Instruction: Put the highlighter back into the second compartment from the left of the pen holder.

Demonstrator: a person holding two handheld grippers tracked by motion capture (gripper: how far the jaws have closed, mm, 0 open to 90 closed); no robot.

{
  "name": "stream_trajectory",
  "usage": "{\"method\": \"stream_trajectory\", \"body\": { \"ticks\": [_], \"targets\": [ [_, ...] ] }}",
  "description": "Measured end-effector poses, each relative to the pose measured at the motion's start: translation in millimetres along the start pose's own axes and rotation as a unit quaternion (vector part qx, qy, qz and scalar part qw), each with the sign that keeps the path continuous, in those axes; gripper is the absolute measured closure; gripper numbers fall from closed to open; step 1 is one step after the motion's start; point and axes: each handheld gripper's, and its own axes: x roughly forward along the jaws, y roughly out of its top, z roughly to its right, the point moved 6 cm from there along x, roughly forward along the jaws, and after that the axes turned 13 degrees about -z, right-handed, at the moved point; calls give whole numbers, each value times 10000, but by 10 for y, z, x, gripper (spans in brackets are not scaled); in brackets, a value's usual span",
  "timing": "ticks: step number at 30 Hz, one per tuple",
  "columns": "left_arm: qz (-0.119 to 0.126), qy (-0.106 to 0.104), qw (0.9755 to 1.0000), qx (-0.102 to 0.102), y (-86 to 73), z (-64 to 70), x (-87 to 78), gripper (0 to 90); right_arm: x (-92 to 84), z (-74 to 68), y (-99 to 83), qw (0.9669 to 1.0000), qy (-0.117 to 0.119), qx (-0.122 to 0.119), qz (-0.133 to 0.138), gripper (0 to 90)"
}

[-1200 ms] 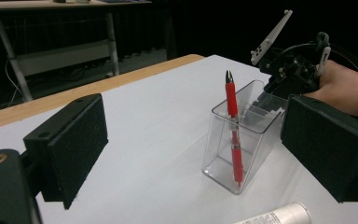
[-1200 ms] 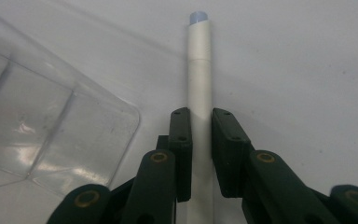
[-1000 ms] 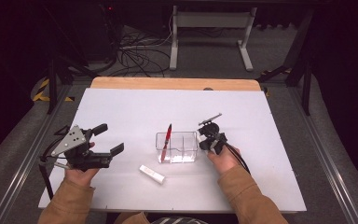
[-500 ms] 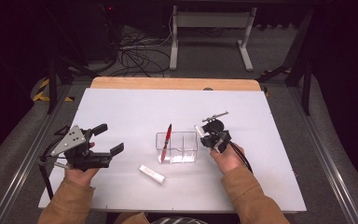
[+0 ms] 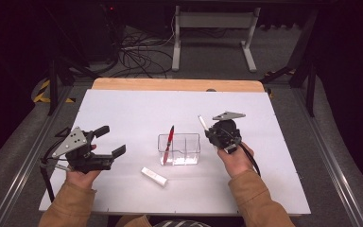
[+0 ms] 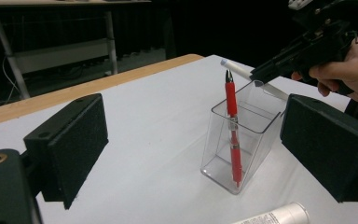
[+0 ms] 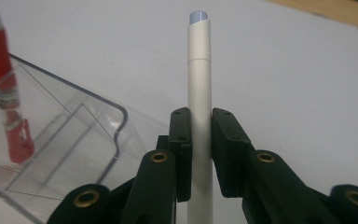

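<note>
A clear plastic holder (image 5: 179,149) stands mid-table with a red pen (image 5: 169,142) upright in its left compartment. Just right of it and raised, my right gripper (image 5: 211,133) is shut on a white pen (image 5: 202,122) that points up and away. The right gripper view has that white pen (image 7: 199,84) clamped between the pads (image 7: 182,140), beside the holder's rim (image 7: 116,121) and the red pen (image 7: 2,70). At the left my left gripper (image 5: 111,141) stands open and holds nothing. Its view looks between the wide pads (image 6: 74,140) at the holder (image 6: 256,126) and red pen (image 6: 232,116).
A short white tube (image 5: 153,176) lies on the white table top (image 5: 123,109) in front of the holder, also at the bottom of the left gripper view as the tube (image 6: 275,217). A wooden edge (image 5: 170,84) runs along the far side; cables and a metal frame lie beyond.
My right gripper has risen and drifted slightly right with the white pen in it. The left gripper, holder and red pen have stayed put.
</note>
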Motion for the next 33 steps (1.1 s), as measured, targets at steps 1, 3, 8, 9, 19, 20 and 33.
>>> {"method": "stream_trajectory", "body": {
  "ticks": [1,3,8,9,19,20,33],
  "targets": [
    [-2,1,10000,0,0,0,-1,82,-28,-3,7,10000,3,-33,92,792],
    [3,-7,10000,-9,0,1,-4,82,-84,-12,22,9995,-6,-121,290,792],
    [2,-4,10000,-1,-1,-2,-1,82,-218,-49,62,9966,180,-279,754,792],
    [1,-4,10000,0,-1,-2,0,82,-243,-61,69,9957,187,-318,846,792],
    [8,-19,10000,-5,-3,-2,1,82,-445,-168,149,9800,492,-753,1773,791],
    [5,-20,10000,-6,-4,-3,2,82,-464,-186,161,9777,574,-779,1862,791],
    [-11,-45,10000,-24,-7,-1,3,83,-513,-463,253,9510,1128,-1299,2571,790]
  ]
}}
